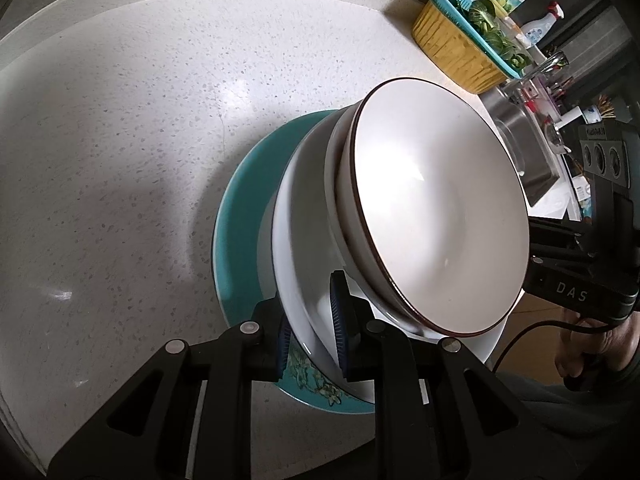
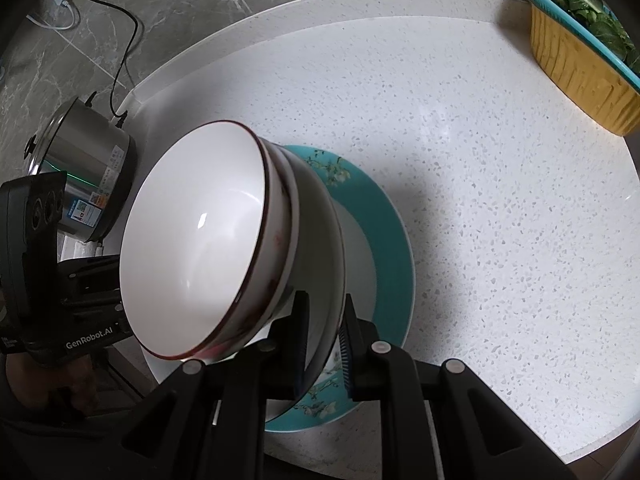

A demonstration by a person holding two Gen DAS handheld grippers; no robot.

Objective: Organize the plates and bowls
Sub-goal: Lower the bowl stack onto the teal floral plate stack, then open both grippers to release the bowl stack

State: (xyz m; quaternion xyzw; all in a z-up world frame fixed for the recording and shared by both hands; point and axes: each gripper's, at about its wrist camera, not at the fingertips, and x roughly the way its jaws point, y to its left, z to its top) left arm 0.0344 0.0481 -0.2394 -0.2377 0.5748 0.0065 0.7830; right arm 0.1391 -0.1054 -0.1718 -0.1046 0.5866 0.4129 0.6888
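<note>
Gripping opposite rims of the wide white ceramic bowl (image 1: 304, 216), the left claw (image 1: 312, 332) and right claw (image 2: 324, 344) are each closed on its edge. Nested inside it sit brown-rimmed white bowls (image 2: 192, 240); it rests on the teal floral plate (image 2: 392, 248) on the speckled white worktop (image 2: 500, 200).

both views are bright and evenly lit, with soft white glare patches on the speckled desk (image 1: 140, 140) and a sharp highlight inside the top bowl (image 1: 436, 208). the stack throws a soft grey shadow over the desk. fisheye bending curves the desk's edges, and the corners fall to black. focus is mostly crisp.
</note>
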